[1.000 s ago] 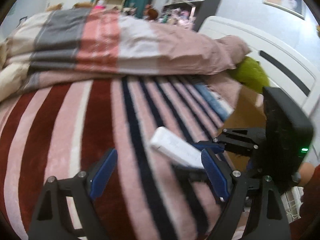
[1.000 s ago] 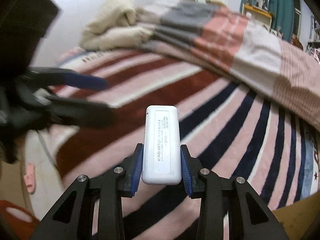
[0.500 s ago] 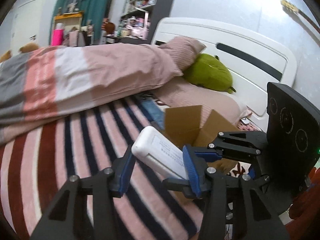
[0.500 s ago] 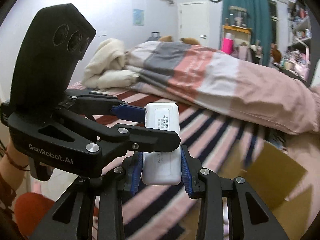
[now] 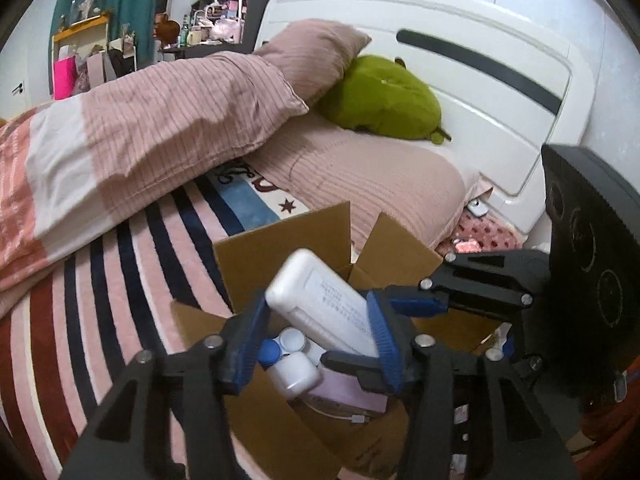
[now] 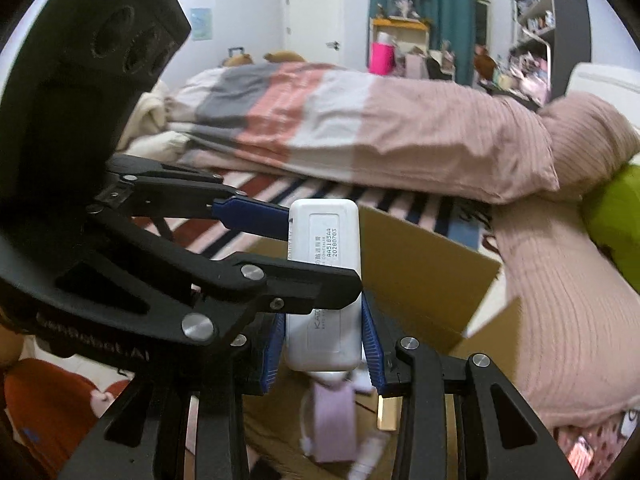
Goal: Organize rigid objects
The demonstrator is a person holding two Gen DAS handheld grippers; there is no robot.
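Right wrist: both tongs (image 6: 323, 344) grip white case (image 6: 324, 240) above cardboard box (image 6: 420, 272).

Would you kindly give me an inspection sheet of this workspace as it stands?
Surface: striped blanket on a bed.
Job's things: white case above the open cardboard box; white bottles and a lilac box inside.
Clutter: unclear small items near the headboard.
Tools: right tool shut on the white case; left tool straddles it, contact unclear.
Cables: white cable in the cardboard box.
Surroundings: pink duvet, green plush, white headboard.
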